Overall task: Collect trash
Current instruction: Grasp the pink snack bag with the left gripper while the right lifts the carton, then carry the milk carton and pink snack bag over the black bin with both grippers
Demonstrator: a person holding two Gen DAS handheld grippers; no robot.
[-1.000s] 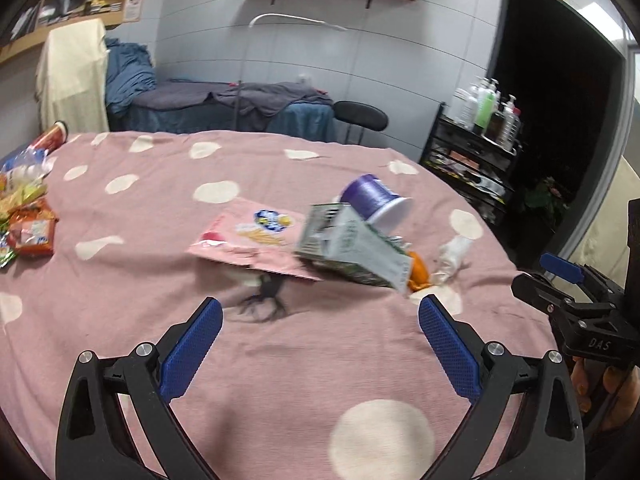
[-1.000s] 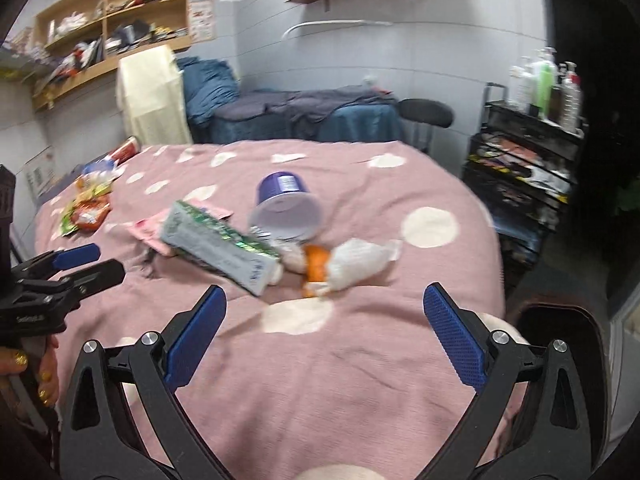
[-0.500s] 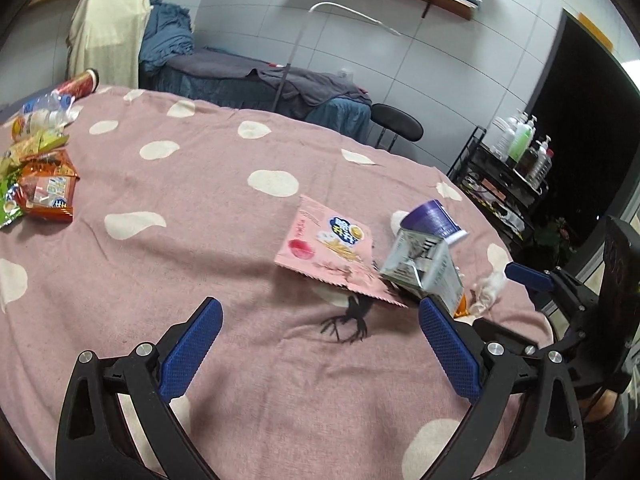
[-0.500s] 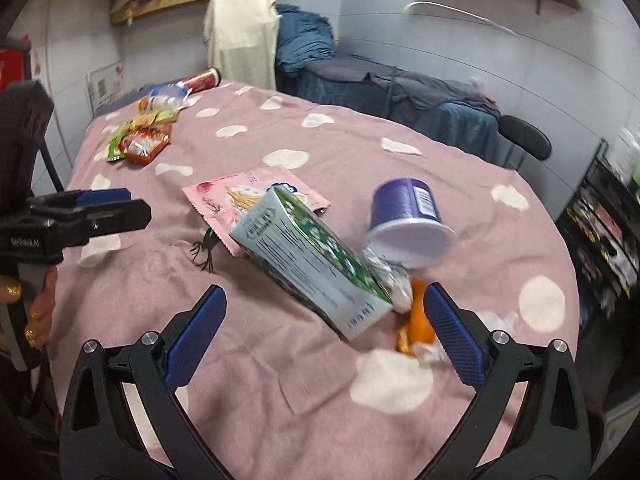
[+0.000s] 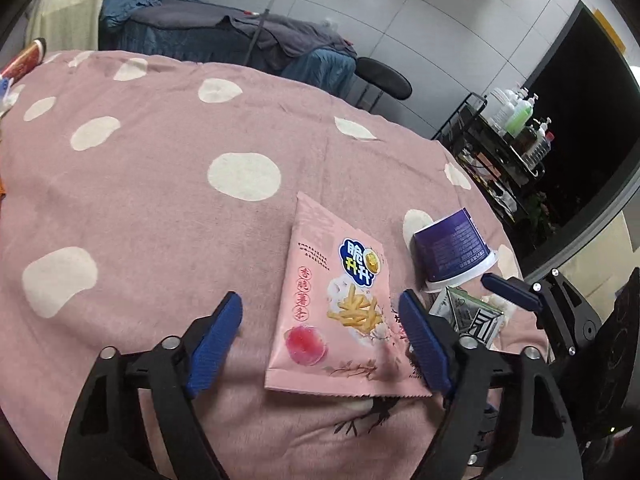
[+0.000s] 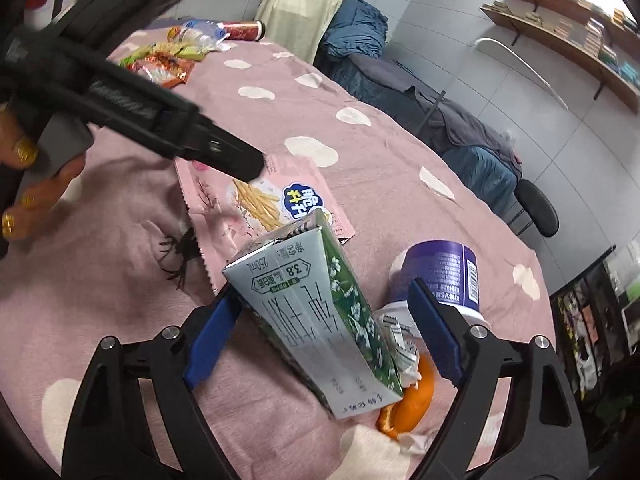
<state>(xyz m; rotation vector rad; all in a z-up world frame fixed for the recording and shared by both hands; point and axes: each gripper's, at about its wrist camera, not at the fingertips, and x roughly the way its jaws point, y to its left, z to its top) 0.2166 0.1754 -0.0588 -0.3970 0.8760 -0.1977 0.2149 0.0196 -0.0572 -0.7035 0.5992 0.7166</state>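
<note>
I had my left claw (image 5: 320, 340) spread wide and holding nothing, its blue fingers straddling the pink snack packet (image 5: 336, 304) that lay flat on the bench (image 5: 160, 208). My right claw (image 6: 320, 332) was equally wide, gripping nothing, with the green-and-white milk carton (image 6: 316, 312) lying tilted between its fingers, apparently touching the left one. Just beside the carton sat the overturned purple yogurt cup (image 6: 440, 272), an orange peel (image 6: 416, 400) and crumpled white tissue (image 6: 380, 452). My worry was the flat packet: I judged the fingers might pinch the plush pink cloth instead of the foil, or slide over it. The carton, propped on the heap, could roll away and knock the cup toward the bench edge.
</note>
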